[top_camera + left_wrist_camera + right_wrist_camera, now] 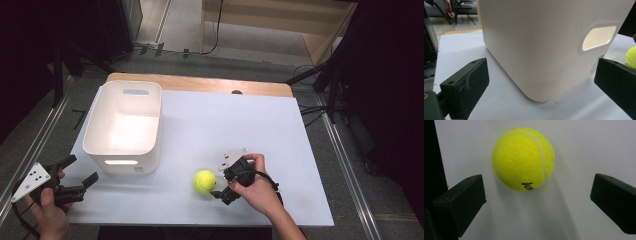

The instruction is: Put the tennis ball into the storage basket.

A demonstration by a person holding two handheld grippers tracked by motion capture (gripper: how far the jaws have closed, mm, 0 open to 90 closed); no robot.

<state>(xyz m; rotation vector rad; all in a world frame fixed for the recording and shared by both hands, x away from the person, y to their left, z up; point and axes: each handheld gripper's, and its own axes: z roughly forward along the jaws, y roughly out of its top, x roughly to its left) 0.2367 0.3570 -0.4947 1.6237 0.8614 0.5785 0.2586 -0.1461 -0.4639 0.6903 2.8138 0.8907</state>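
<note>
Your right gripper (pixel 218 189) sits just right of the ball (pixel 204 181), jaws apart to straddle it; left gripper (pixel 80 180) idles apart too.

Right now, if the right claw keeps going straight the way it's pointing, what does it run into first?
Most likely the tennis ball. The right claw is open, and in the right gripper view the ball lies on the white table just ahead, between the lines of its jaws. Nothing else seems to lie in between.
</note>
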